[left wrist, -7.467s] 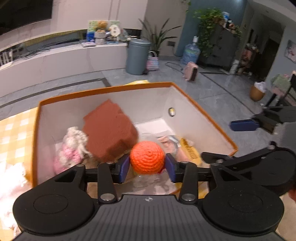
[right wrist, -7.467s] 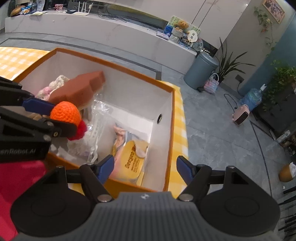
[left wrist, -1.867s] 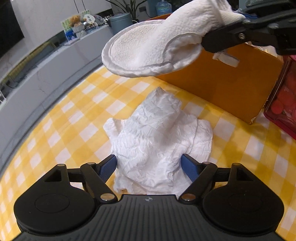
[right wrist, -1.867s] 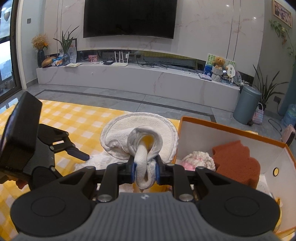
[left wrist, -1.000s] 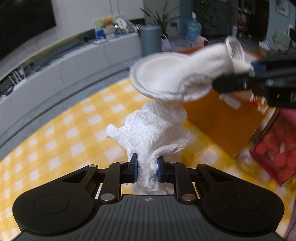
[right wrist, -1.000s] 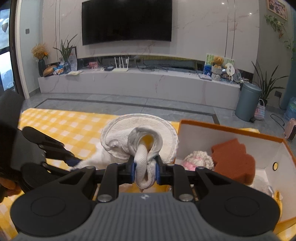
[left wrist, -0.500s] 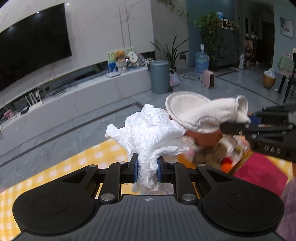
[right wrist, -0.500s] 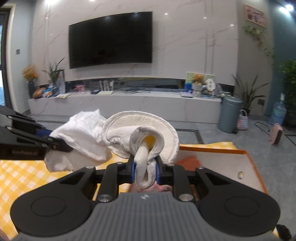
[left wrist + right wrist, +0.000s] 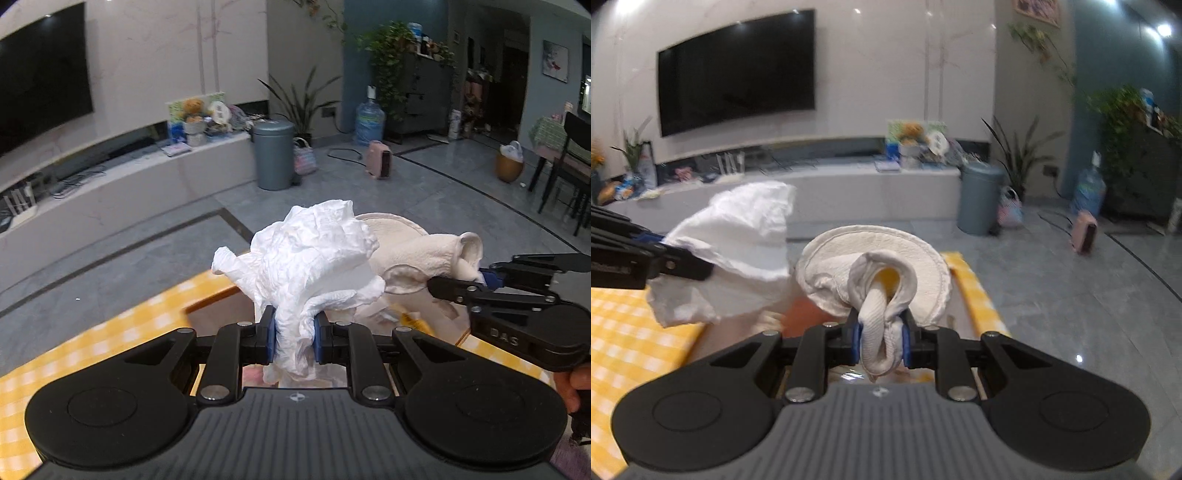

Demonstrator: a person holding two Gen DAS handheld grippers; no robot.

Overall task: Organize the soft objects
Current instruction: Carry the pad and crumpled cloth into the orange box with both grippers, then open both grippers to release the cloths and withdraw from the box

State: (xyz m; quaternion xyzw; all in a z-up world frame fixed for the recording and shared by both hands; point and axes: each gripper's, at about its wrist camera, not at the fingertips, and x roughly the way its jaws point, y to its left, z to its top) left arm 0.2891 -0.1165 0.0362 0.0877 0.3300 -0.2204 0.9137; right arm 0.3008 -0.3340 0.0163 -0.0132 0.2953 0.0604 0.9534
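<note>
My left gripper [image 9: 294, 339] is shut on a crumpled white tissue cloth [image 9: 310, 266] and holds it up in the air; the cloth also shows at the left of the right wrist view [image 9: 735, 254]. My right gripper [image 9: 880, 344] is shut on a round cream towel pad [image 9: 875, 273], folded at the pinch. In the left wrist view the pad [image 9: 417, 254] hangs just right of the tissue cloth, held by the right gripper [image 9: 476, 275]. Both hover over the orange-rimmed storage box [image 9: 210, 301], whose inside is mostly hidden.
The yellow checked tablecloth [image 9: 110, 332] lies below left and also in the right wrist view [image 9: 624, 332]. An orange sponge block [image 9: 805, 314] peeks from the box. Beyond are grey floor, a grey bin [image 9: 273, 155] and a TV wall.
Over the last second both grippers rose and swung toward the box with their cloths. The left gripper, open over the tissue cloth earlier, has shut on it and lifted it off the table.
</note>
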